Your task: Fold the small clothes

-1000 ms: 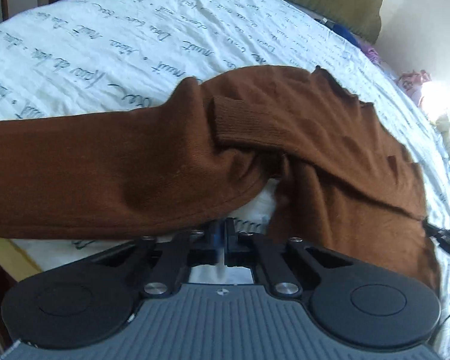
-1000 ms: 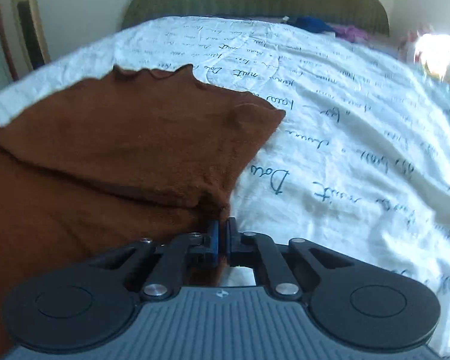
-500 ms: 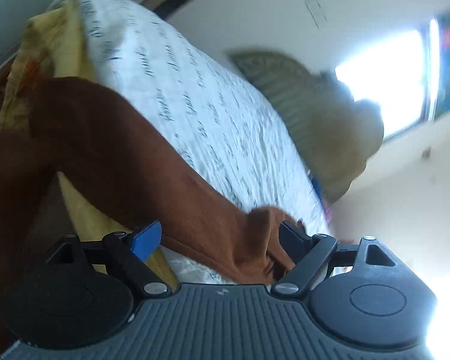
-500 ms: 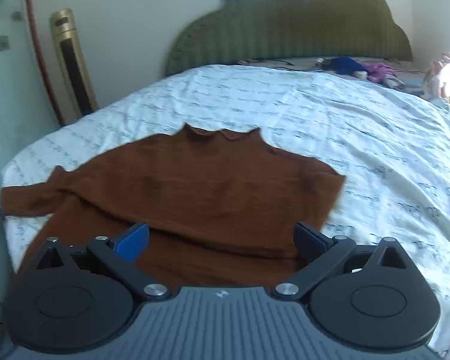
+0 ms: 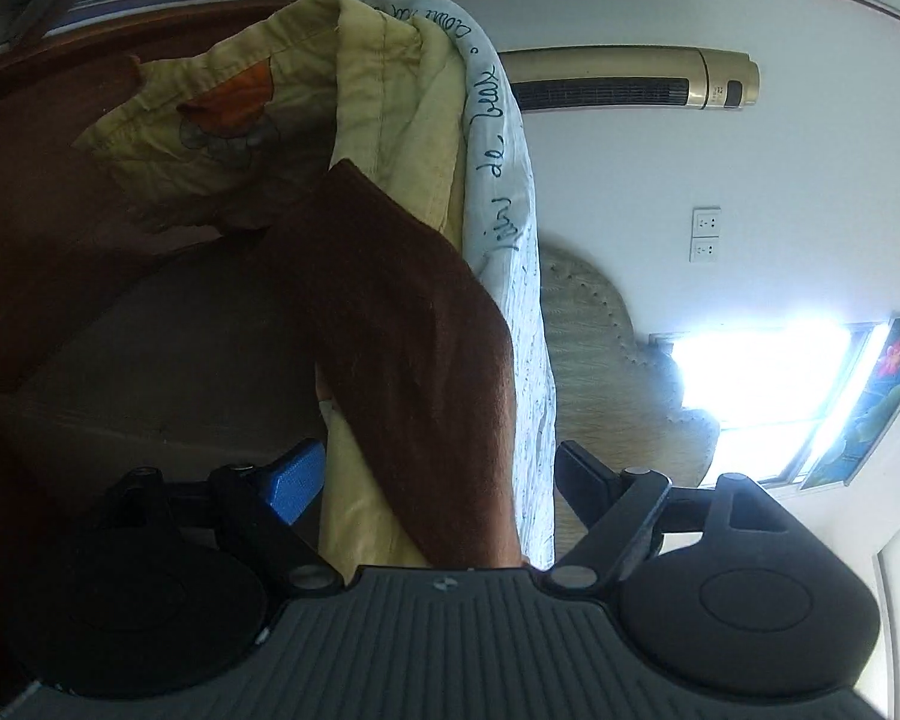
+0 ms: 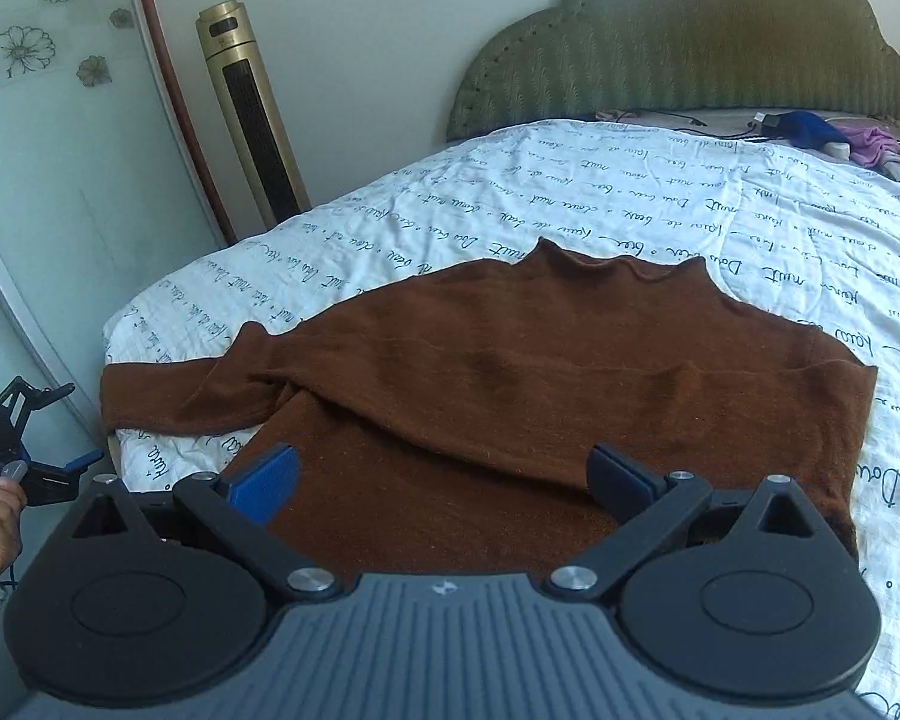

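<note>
A brown knit sweater (image 6: 570, 384) lies flat on the white bedspread (image 6: 510, 210), collar toward the headboard, one sleeve stretched to the left bed edge. My right gripper (image 6: 444, 474) is open and empty, hovering above the sweater's near hem. My left gripper (image 5: 435, 474) is open, rolled sideways at the bed's left edge, with the hanging brown sleeve (image 5: 402, 324) between its spread fingers, not clamped. It also shows in the right wrist view (image 6: 42, 450), held in a hand beside the bed.
A gold tower fan (image 6: 252, 114) stands by the wall left of the bed. A green headboard (image 6: 690, 42) is at the far end. Blue and purple items (image 6: 834, 135) lie near it. A yellow sheet (image 5: 384, 120) hangs under the bedspread.
Both grippers opened and let go of the sweater. The right one pulled back and up. The left one swung down beside the bed's left edge and rolled sideways.
</note>
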Motion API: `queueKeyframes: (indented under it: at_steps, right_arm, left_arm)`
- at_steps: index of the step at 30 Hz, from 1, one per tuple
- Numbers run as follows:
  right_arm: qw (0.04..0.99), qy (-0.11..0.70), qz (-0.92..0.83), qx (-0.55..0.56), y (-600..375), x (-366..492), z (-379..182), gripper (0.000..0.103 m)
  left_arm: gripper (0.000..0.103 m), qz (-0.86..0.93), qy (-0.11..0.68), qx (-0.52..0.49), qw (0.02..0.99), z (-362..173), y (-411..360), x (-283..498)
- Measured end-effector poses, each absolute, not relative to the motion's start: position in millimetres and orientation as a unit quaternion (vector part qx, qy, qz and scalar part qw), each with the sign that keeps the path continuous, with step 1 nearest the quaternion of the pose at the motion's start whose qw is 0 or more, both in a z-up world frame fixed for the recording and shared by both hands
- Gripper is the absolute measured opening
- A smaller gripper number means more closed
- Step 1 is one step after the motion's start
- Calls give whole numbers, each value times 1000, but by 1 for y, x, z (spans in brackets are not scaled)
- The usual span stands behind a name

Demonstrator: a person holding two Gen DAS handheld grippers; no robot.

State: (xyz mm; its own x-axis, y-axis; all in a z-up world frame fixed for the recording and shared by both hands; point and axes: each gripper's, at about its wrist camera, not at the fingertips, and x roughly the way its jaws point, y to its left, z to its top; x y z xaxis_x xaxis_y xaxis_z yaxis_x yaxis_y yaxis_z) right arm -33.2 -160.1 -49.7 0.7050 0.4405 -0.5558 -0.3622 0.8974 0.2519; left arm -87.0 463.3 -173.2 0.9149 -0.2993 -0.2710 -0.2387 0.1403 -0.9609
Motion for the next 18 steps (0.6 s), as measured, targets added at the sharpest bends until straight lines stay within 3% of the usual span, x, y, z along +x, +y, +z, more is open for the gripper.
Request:
queueKeyframes:
  at_steps: [7,12,16,18]
  right_arm:
    - [920,322,213,64,-158,-36,-50,103]
    - [919,326,209,69,-158,-37,-52,103]
    - [918,328,209,71,-156,-37,-52,103]
    - [918,329,208,72,-155,-37,-51,103]
  left_arm:
    - [79,-34,194,-676,710,-186,471,-67]
    - [52,-28,180,-687,703,-191,473,-71]
    - [20,-25,174,-697,696,-196,474,-71]
    - [20,-9,176,-695,697,-192,472,-73]
